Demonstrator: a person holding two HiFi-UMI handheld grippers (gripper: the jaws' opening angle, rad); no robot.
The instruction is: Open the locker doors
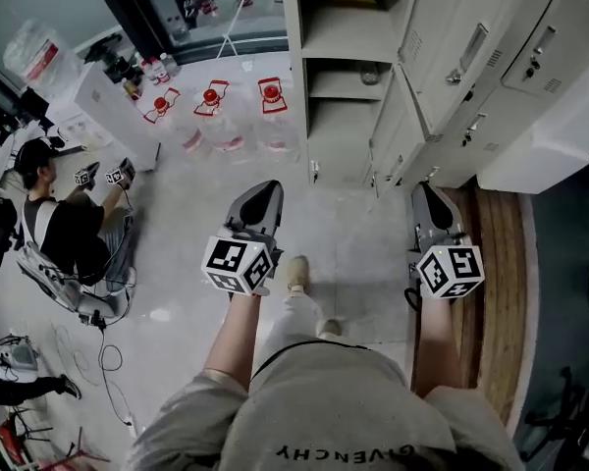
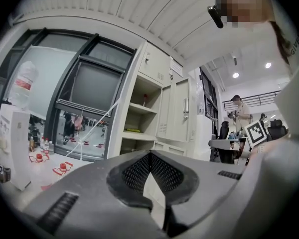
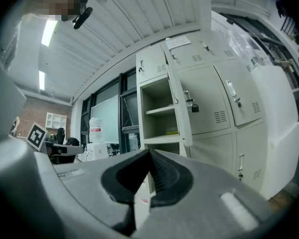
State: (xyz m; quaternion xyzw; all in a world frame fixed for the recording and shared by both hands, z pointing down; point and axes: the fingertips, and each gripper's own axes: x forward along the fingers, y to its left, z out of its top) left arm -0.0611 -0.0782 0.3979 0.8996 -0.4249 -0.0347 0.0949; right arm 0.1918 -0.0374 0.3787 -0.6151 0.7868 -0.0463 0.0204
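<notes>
Open locker [image 1: 348, 37] at 12 o'clock with flat yellow item [image 2: 133, 130] on a shelf, left gripper [image 1: 263, 192] and right gripper [image 1: 428, 194] both closed tight, gripping nothing.

The lockers [image 1: 442, 27] stand ahead and to the right. Their closed doors [image 1: 545, 52] lie right of an open compartment [image 1: 339, 47] with shelves one above another. Left of that compartment, water bottles [image 1: 211, 116] stand in a row on the floor [image 1: 353, 253], before a window [image 1: 206, 8]. Farther left a person [image 1: 64, 224] sits. The left tool [image 1: 263, 192] and the right tool [image 1: 427, 192] are side by side and well apart in front of the lockers, the right one nearer the closed doors.
</notes>
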